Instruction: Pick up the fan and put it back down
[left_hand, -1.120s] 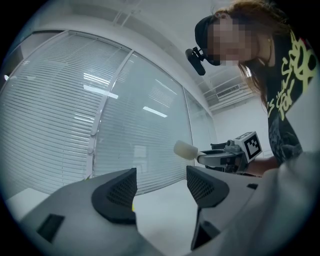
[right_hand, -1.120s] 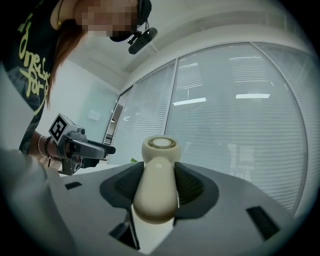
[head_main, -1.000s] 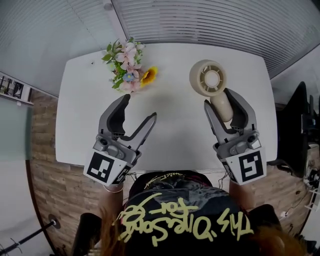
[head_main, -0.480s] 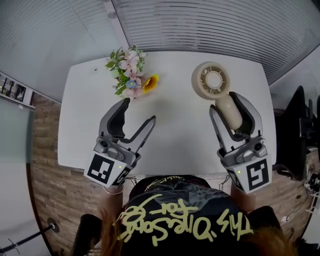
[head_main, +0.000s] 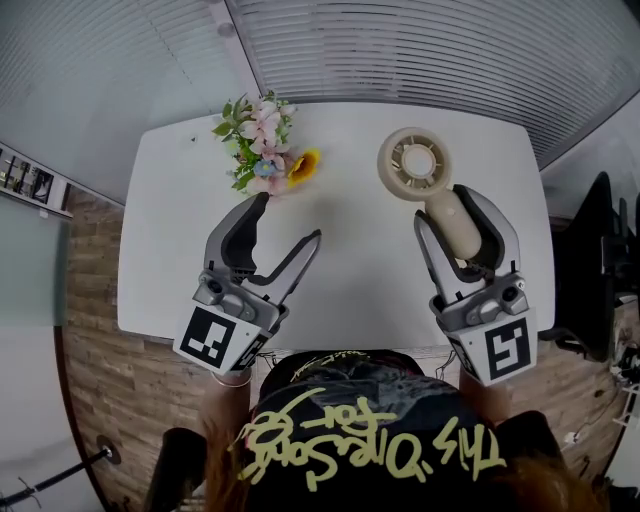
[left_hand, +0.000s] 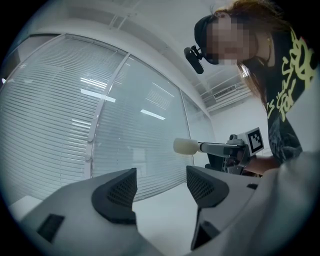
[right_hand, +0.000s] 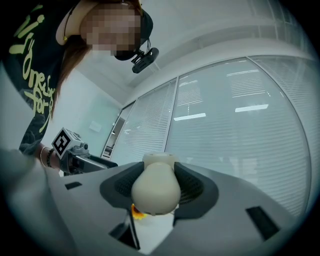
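Right gripper lifted fan slightly higher above table.

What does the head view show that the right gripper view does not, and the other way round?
Only the head view: the round grille face of the fan, the white table in full outline, and the right gripper from above. Only the right gripper view: the rounded end of the handle, seen end-on, clamped between both pads, and the camera on the person's head. Both: the handle, the left gripper and the slatted blinds.
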